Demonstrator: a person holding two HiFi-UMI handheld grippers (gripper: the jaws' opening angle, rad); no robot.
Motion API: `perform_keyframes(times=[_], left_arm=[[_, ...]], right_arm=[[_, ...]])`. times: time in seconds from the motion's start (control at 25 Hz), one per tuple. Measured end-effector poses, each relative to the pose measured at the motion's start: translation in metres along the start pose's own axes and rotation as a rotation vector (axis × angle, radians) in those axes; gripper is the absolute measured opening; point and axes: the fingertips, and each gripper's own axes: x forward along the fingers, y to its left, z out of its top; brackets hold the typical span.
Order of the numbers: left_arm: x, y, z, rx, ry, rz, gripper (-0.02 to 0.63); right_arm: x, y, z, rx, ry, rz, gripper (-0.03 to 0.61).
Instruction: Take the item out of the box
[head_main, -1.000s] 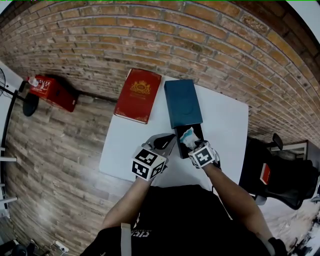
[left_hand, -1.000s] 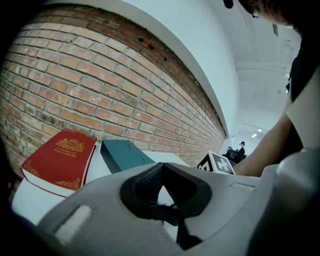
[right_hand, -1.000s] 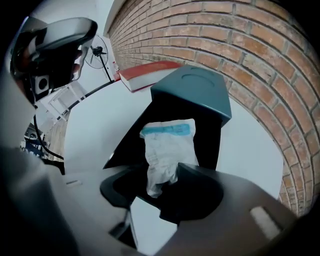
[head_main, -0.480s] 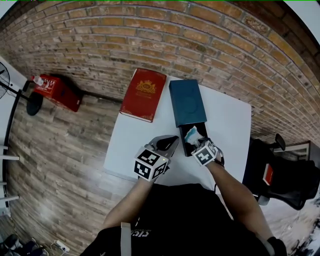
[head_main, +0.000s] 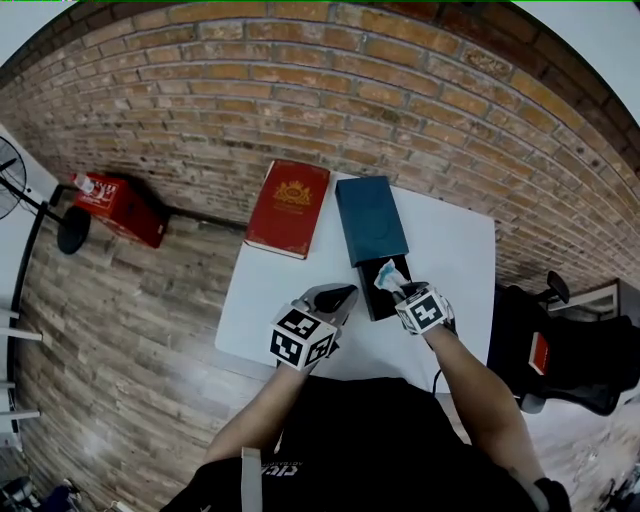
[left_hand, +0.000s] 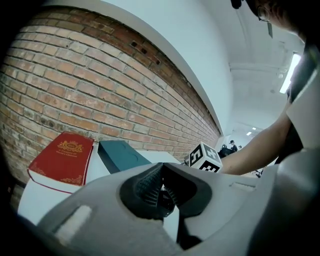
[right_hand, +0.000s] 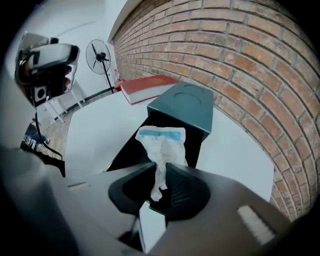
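Our right tool (right_hand: 161, 172) points steeply down, and its jaws have just been closing. They now pinch the crumpled, narrow end of the item, a white sachet with a blue band (right_hand: 161, 142). The sachet runs straight on from the tips, its long axis in line with the tool and its banded end farthest from us, over the black tray (right_hand: 125, 155). We cannot tell whether that far end touches the tray floor or hangs just free of it. As we judge it, the coming move depends on this: the sachet lies below and ahead of the right tool, so it has to come up and clear of the tray walls.

The tray is slid partway out of the near end of the teal sleeve (head_main: 370, 220), lengthwise toward us. We make out nothing else in its dark inside.

Our left tool (left_hand: 162, 169) hovers just beside the tray on its left, tips together and holding nothing. It is the farther of the two from the sachet.

Both box parts lie on the white surface (head_main: 265, 300). A red book (head_main: 290, 208) lies beside the sleeve at the far left corner.
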Motion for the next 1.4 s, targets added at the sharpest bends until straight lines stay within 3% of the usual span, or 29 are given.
perform_keyframes(times=[0.32, 0.76, 1.12, 1.4], left_arm=[[0.017, -0.017, 0.008, 0.007, -0.002, -0.009, 0.006], [0.058, -0.055, 0.022, 0.045, -0.018, 0.084, 0.006], [0.108, -0.106, 0.026, 0.057, -0.010, 0.129, 0.006], [0.139, -0.135, 0.040, 0.109, 0.015, 0.103, 0.006]], right_arm=[[-0.025, -0.005, 0.004, 0.076, -0.099, 0.061, 0.061], [-0.080, -0.022, -0.015, 0.122, -0.304, 0.184, 0.061], [-0.137, -0.066, -0.053, 0.182, -0.451, 0.256, 0.061], [-0.176, -0.106, -0.069, 0.204, -0.552, 0.256, 0.061]])
